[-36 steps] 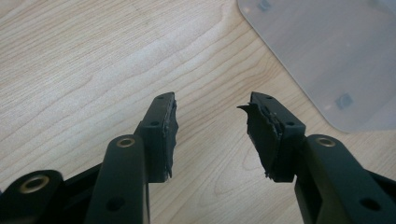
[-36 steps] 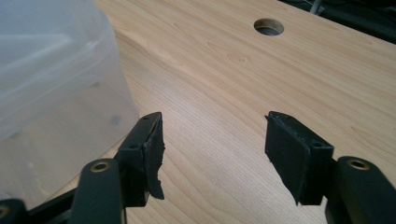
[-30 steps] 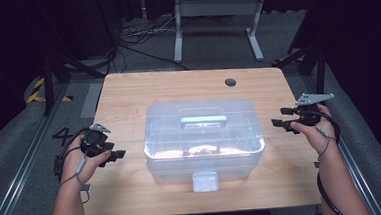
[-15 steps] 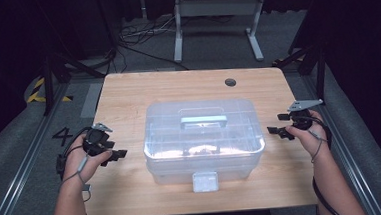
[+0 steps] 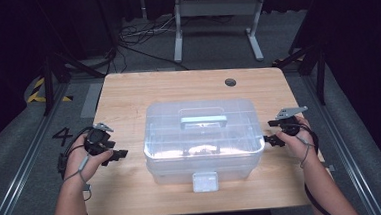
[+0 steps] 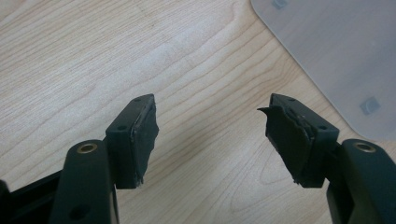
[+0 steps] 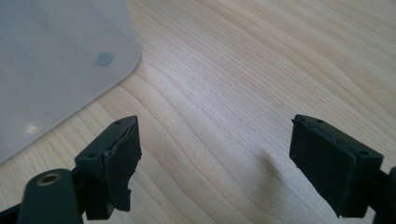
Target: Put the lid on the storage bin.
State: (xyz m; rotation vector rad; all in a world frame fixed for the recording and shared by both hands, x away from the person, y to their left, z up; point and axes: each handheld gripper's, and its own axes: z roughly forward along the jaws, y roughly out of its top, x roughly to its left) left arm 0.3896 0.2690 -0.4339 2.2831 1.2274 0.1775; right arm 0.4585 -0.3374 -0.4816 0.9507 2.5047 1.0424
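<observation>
Frosted translucent plastic box [image 5: 203, 142] (glossy lid), matt pale-wood table [image 5: 127, 96], worn black rubber pads [image 6: 145, 135]

A: What changed?
B: The right gripper [image 5: 269, 139] has come down toward the table [image 5: 128, 101], its tips now just beside the box [image 5: 203, 137].
A: And its jaws?
B: They have just been opening, like those of the left gripper [image 5: 117, 155], with nothing between them.

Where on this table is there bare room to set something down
The broadest free patch on the light wooden table runs between the clear plastic lidded box and the far edge, broken by the small round grommet hole. The strip nearer than the box is narrower. Both flanks are crowded.
</observation>
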